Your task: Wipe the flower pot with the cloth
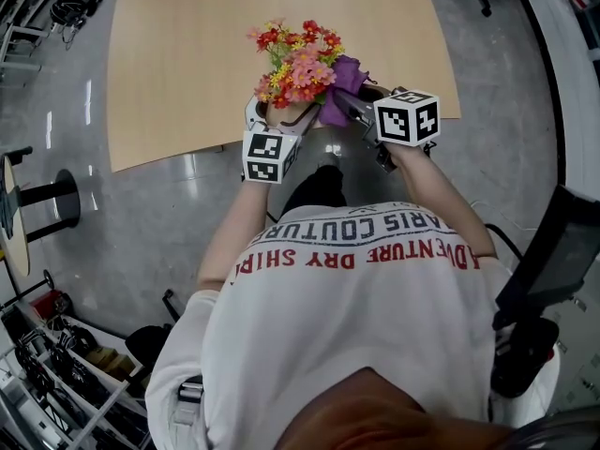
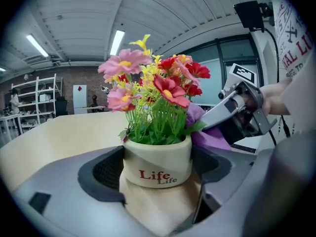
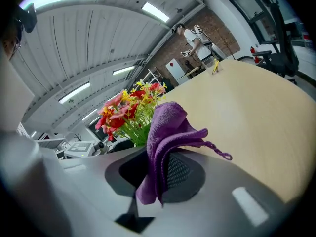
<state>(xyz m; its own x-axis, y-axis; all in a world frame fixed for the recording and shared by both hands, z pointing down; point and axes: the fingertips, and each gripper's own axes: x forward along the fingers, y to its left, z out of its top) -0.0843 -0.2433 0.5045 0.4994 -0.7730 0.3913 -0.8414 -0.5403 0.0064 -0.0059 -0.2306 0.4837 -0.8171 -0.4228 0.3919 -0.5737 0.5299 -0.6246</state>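
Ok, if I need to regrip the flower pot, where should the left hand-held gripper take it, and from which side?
Take the flower pot by its cream side wall below the rim, coming in from the side, as the left hand-held gripper has it now. The flowers fill the top, so above is blocked.

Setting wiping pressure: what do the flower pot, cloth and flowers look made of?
Flower pot: likely glazed ceramic; smooth cream wall, soft sheen, printed lettering.
Cloth: looks like microfibre; purple, fuzzy nap, limp folds.
Flowers: probably artificial, fabric petals, plastic stems; flat, uniform colours.
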